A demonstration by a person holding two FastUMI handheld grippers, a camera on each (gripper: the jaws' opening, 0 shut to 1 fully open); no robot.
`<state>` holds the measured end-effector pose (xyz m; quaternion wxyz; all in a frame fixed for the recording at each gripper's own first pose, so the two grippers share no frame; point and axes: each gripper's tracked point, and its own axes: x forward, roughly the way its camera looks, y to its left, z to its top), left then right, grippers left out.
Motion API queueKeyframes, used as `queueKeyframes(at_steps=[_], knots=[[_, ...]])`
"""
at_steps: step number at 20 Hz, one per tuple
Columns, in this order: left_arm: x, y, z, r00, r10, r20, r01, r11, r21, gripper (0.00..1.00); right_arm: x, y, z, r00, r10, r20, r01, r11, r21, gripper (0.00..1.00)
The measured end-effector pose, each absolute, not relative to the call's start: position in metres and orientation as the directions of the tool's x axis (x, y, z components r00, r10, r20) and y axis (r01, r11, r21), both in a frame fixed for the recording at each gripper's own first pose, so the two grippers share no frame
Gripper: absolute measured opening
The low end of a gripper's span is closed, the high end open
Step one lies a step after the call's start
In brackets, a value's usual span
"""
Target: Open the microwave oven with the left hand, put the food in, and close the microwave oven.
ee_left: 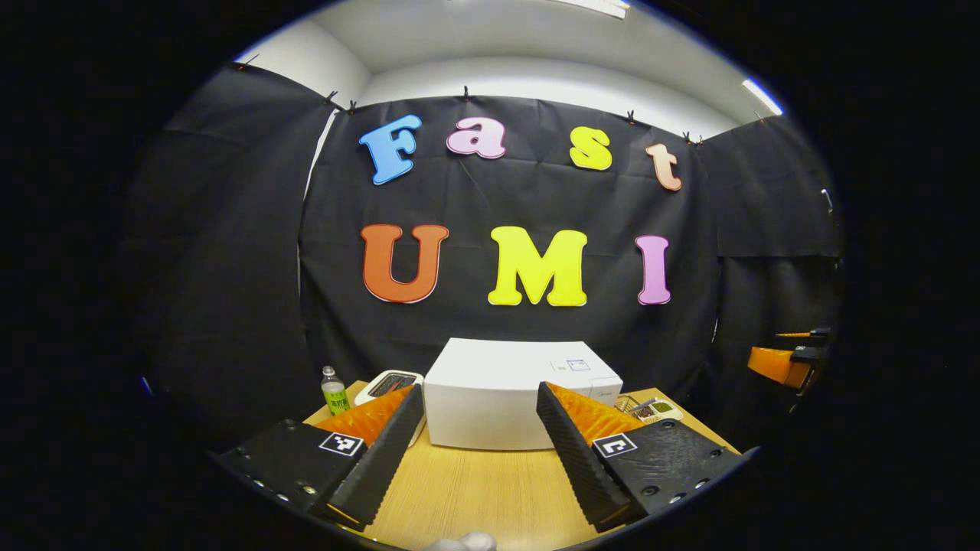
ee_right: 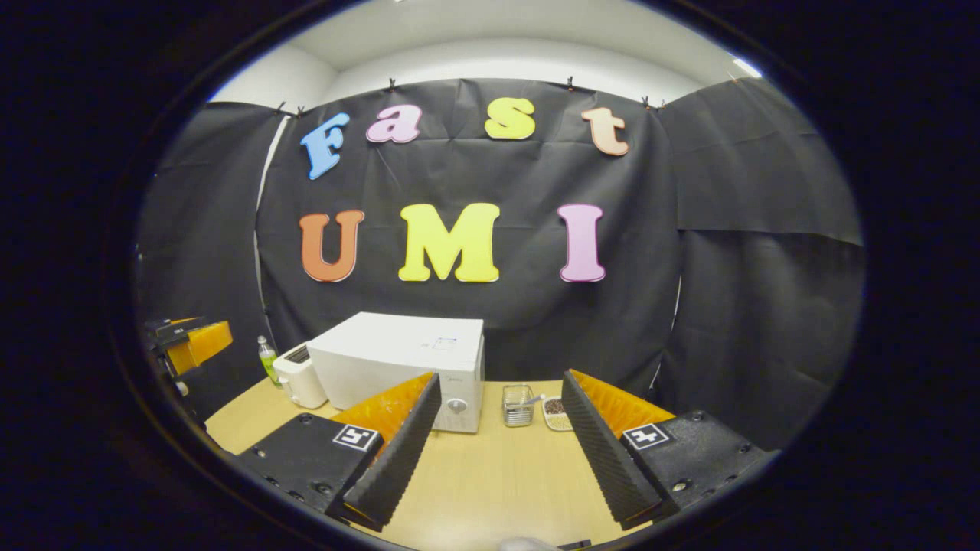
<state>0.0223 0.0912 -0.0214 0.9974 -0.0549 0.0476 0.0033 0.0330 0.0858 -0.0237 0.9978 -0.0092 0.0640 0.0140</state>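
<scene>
**Desk:** What stands on the wooden table [ee_left: 467,490] in the left gripper view?

**Photographer:** A white microwave oven [ee_left: 498,394], door closed, sits at the far side of the table against the black cloth wall. The left gripper [ee_left: 478,428] hangs above the table in front of the oven, its two fingers spread wide apart and holding nothing; the oven's front shows in the gap between them.

**Desk:** And around the oven?

**Photographer:** Just to the oven's left is a white toaster [ee_left: 389,385], and beyond that a small bottle [ee_left: 334,390] with a green label. To the oven's right, partly hidden behind a finger, lie a wire basket [ee_left: 629,404] and a small dish of food [ee_left: 658,411]. The other gripper's body shows far right of the oven, off the table's edge.

**Desk:** The right gripper view?

**Photographer:** There the microwave oven [ee_right: 406,367] is seen at an angle, its control panel with a round knob facing the camera. The right gripper [ee_right: 498,432] is also above the table [ee_right: 490,474], to the right of the oven, fingers parted and empty. Between them, right of the oven, stand the wire basket [ee_right: 519,404] and the dish of food [ee_right: 556,414], the two just beside each other. The toaster [ee_right: 300,380] and bottle [ee_right: 267,358] sit left of the oven.
</scene>
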Motion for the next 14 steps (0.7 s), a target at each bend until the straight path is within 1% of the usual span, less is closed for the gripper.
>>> queueKeyframes(at_steps=[1, 7, 8, 9, 10, 14], knots=[[0.019, 0.091, -0.021, 0.996, 0.000, -0.092, -0.009, 0.994, -0.105, 0.93, 0.032, 0.086, -0.021, 0.992, 0.026, -0.122, -0.028, 0.999, -0.015, 1.00], [0.014, 0.087, -0.004, 0.997, -0.011, -0.071, 0.004, 0.996, -0.095, 0.93, 0.031, 0.084, -0.015, 0.993, 0.025, -0.117, -0.024, 1.000, 0.010, 1.00], [0.014, 0.086, -0.002, 0.998, -0.014, -0.064, 0.008, 0.995, -0.095, 0.93, 0.030, 0.081, -0.015, 0.993, 0.022, -0.115, -0.021, 1.000, 0.010, 0.92], [0.014, 0.084, 0.000, 0.998, -0.017, -0.062, 0.012, 0.996, -0.094, 0.93, 0.030, 0.080, -0.014, 0.993, 0.020, -0.114, -0.019, 1.000, 0.011, 0.92], [0.013, 0.081, 0.000, 0.998, -0.024, -0.061, 0.018, 0.995, -0.094, 0.93, 0.029, 0.079, -0.014, 0.993, 0.018, -0.114, -0.017, 1.000, 0.013, 1.00], [0.014, 0.073, 0.004, 0.998, -0.040, -0.048, 0.036, 0.996, -0.084, 0.93, 0.027, 0.077, -0.013, 0.994, 0.015, -0.111, -0.014, 1.000, 0.013, 1.00]])
